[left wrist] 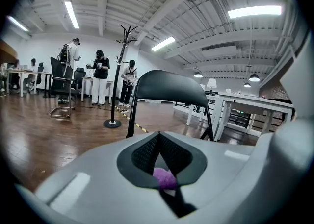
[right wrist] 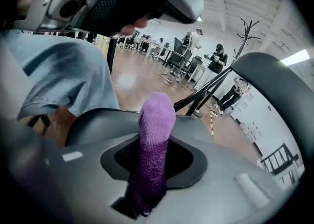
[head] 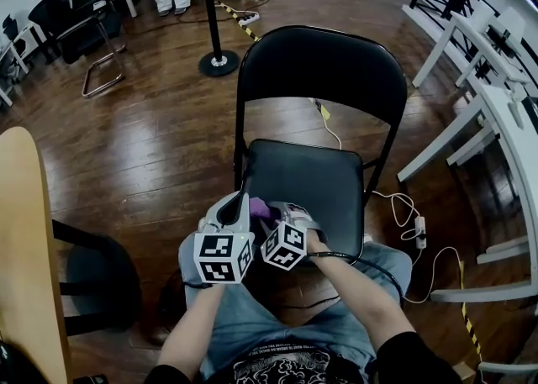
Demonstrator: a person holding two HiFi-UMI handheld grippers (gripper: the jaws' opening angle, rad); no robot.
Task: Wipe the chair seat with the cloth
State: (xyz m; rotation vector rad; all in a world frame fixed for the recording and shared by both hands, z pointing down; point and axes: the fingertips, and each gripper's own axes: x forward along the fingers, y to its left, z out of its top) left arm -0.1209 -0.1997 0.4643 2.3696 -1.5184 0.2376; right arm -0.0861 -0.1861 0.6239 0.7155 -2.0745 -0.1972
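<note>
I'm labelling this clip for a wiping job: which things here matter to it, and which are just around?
In use: black folding chair's seat; purple knitted cloth, pinched in the left gripper and the right gripper.
Just around: black coat stand; white tables; white power strip; pale wooden tabletop.

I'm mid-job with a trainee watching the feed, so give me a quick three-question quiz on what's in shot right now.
1. True or false: the cloth lies spread flat on the seat.
2. What colour is the cloth? A white, B purple, C green.
3. Fill in: the left gripper and right gripper are at the seat's ___ edge.
Key: 1 false, it stands pinched in the right gripper's jaws; 2 B; 3 front.
</note>
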